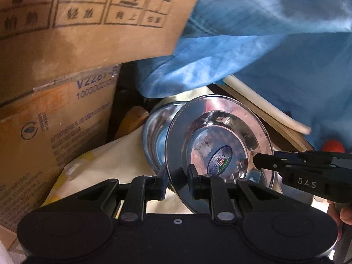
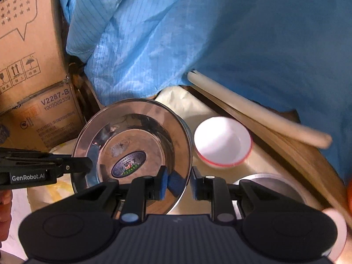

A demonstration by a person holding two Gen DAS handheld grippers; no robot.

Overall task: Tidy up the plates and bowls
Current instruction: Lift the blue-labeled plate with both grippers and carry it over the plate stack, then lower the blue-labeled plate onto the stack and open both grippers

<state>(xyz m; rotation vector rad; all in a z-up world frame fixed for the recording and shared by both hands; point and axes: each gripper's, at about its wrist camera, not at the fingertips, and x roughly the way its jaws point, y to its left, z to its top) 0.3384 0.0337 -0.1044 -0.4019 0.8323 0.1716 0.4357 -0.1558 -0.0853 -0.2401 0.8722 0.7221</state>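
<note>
Going by how things lie, the sorting is partway through at most. A steel plate (image 2: 132,151) is up in the air, tilted, gripped from both sides, and nothing shown tells me where it is meant to end up. Below it in the left wrist view sits a steel bowl (image 1: 154,136) on the cloth-covered surface (image 1: 105,165), not yet stacked with anything that I can see. To the right, a white bowl (image 2: 222,140) with a red rim stands alone on the same surface, and nearer the camera the edge of another metal dish (image 2: 268,182) shows; both look as if they are waiting their turn. Cardboard boxes (image 1: 55,110) stand at the far left, and a blue garment (image 2: 220,44) fills the back.

Now the fingers, left to right. The left gripper (image 1: 176,180) has its fingers nearly closed, clamped across the plate's rim at its near lower edge. In the right wrist view that same gripper reaches in from the left and meets the plate's left rim. The right gripper (image 2: 178,184) is likewise pinched narrow on the plate's right rim, one blue pad (image 2: 162,182) inside the dish and the other finger outside it. So the plate hangs between the two tools, above the surface and over the steel bowl.
</note>
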